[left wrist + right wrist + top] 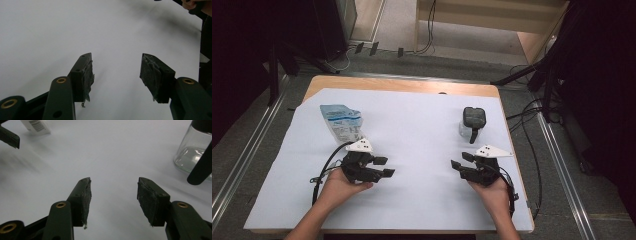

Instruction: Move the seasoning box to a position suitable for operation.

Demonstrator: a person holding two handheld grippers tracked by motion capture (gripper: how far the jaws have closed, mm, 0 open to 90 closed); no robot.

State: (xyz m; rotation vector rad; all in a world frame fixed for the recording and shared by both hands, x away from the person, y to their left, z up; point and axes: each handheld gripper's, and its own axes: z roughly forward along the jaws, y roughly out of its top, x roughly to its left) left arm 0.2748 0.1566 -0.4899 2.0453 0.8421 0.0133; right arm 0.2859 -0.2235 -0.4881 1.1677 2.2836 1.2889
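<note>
On a white sheet (412, 145) covering the table lie a light-blue printed pouch (341, 121) at the back left and a clear glass jar with a black lid and a black handle (472, 123) at the back right. My left gripper (384, 167) hovers low over the sheet in front of the pouch, jaws open and pointing right, nothing between them (116, 70). My right gripper (460, 161) is in front of the jar, pointing left, also open and empty (113, 192). The jar (192, 150) appears at the right gripper view's upper right, a corner of the pouch (36, 126) at its upper left.
The sheet's edge and the wooden table edge (402, 84) run along the back. Cables (532, 125) and dark stands (552, 75) lie off the table to the right; a metal rail (247, 150) runs along the left.
</note>
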